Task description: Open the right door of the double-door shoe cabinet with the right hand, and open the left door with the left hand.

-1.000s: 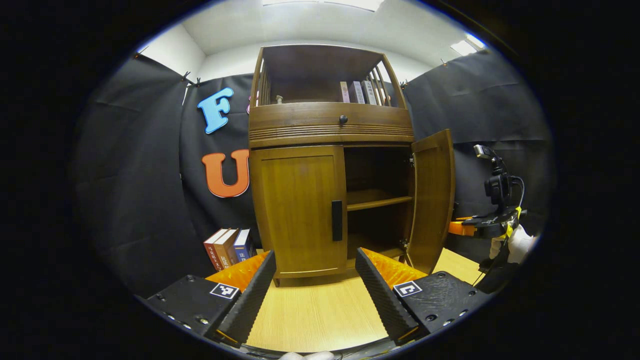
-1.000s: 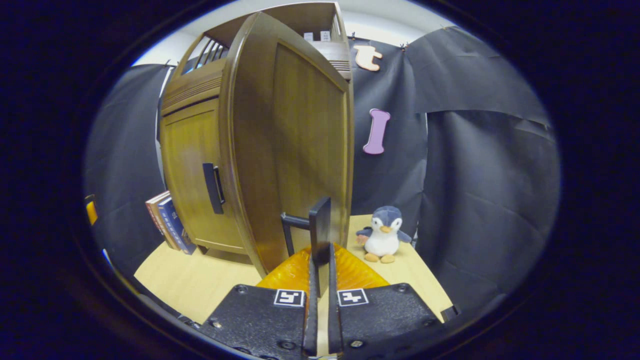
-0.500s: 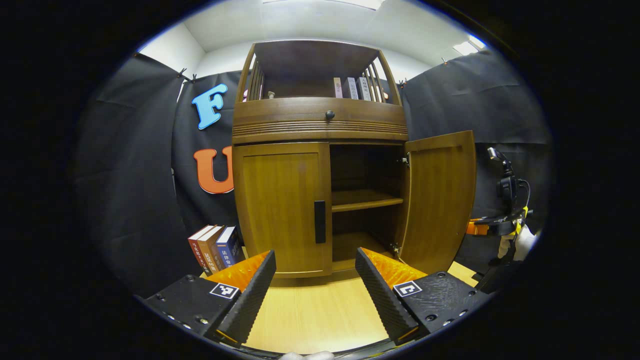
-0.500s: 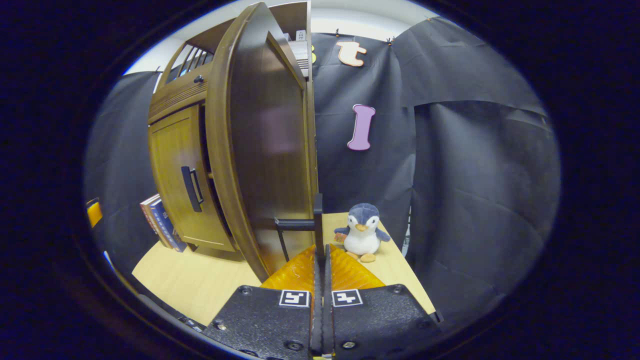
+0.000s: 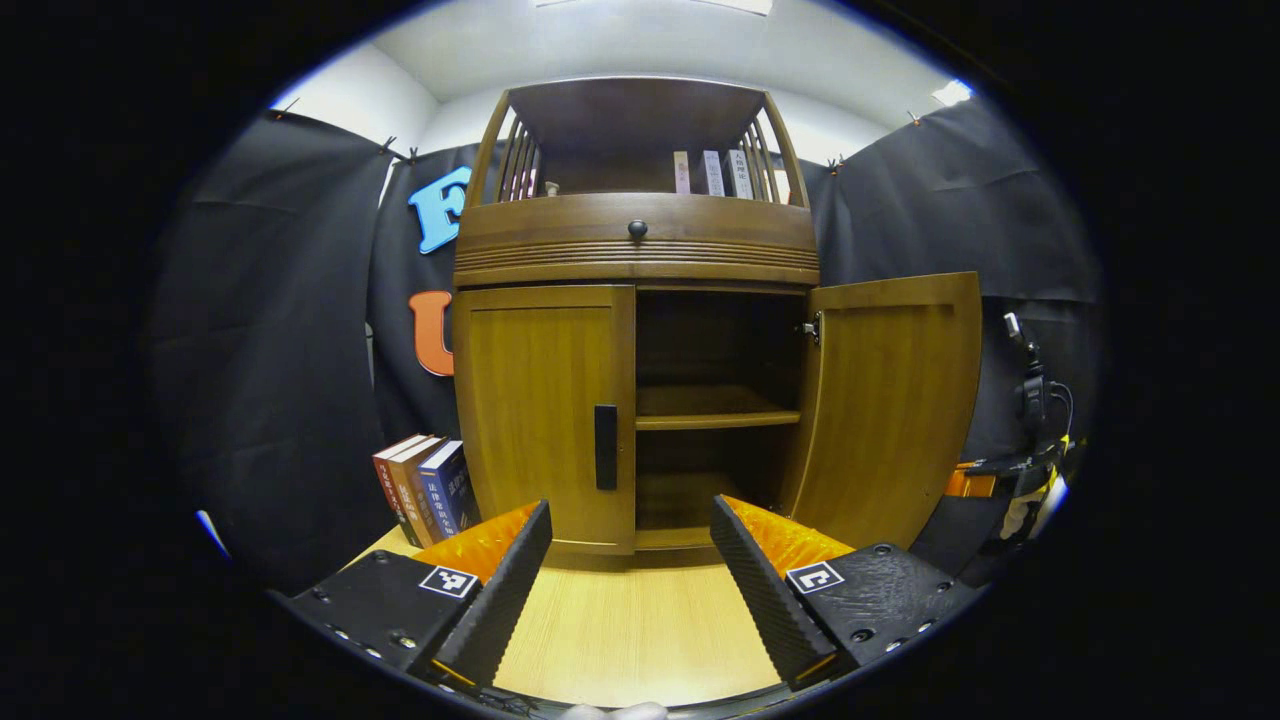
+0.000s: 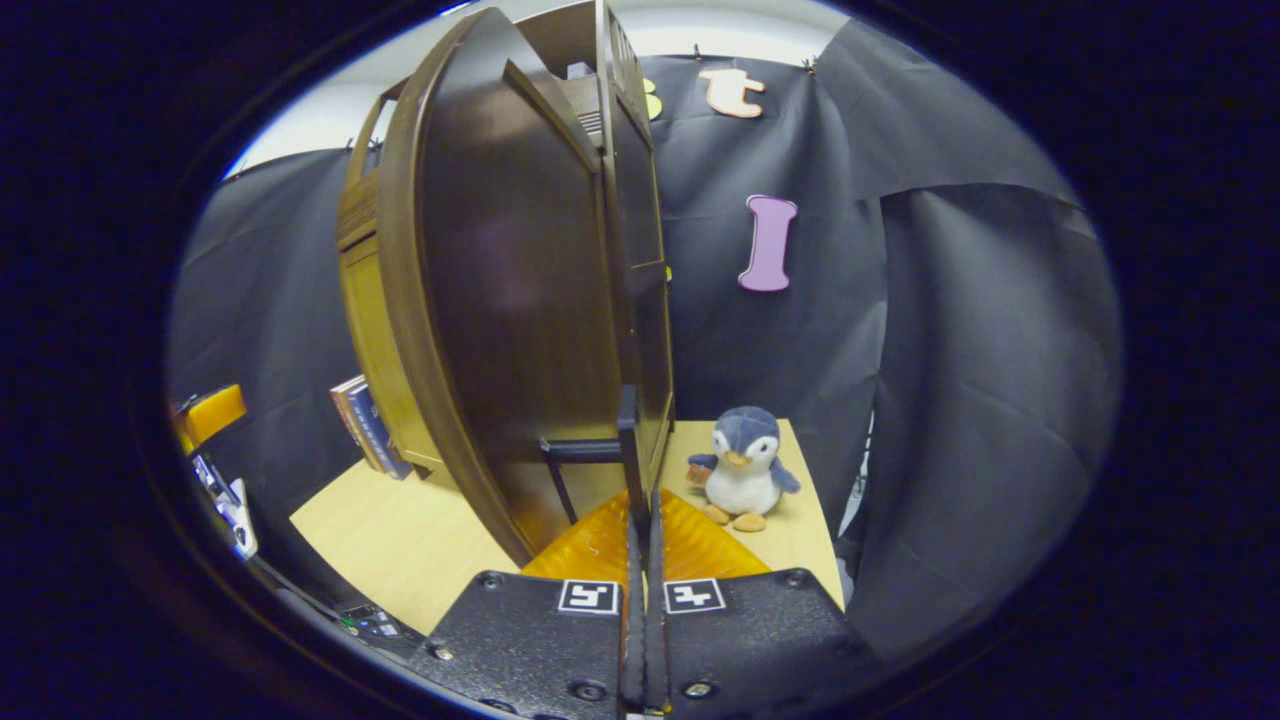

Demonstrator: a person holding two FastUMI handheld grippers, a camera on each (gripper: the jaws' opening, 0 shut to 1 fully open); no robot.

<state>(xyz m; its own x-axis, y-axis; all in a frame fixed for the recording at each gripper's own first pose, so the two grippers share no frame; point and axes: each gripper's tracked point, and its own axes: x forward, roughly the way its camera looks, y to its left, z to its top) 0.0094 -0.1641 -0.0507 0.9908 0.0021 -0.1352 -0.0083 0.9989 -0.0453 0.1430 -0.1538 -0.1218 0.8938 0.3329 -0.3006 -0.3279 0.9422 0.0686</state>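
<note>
The left door's upright handle point(image 5: 605, 447) is seen just left of centre, straight ahead of the spread left tool point(image 5: 630, 570); the right tool point(image 6: 640, 520) is pinched on the opened right door's handle point(image 6: 628, 440).

One cabinet point(image 5: 636, 250) with two doors, three floor books point(image 5: 420, 485), three shelf books point(image 5: 712, 173), one plush penguin point(image 6: 744, 468).

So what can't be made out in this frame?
- Left gripper view: right door hides its own handle and the right gripper's jaws.
- Left gripper view: cabinet's bottom compartment is too dark to tell its contents.
- Right gripper view: right door blocks the left door and its handle.
</note>
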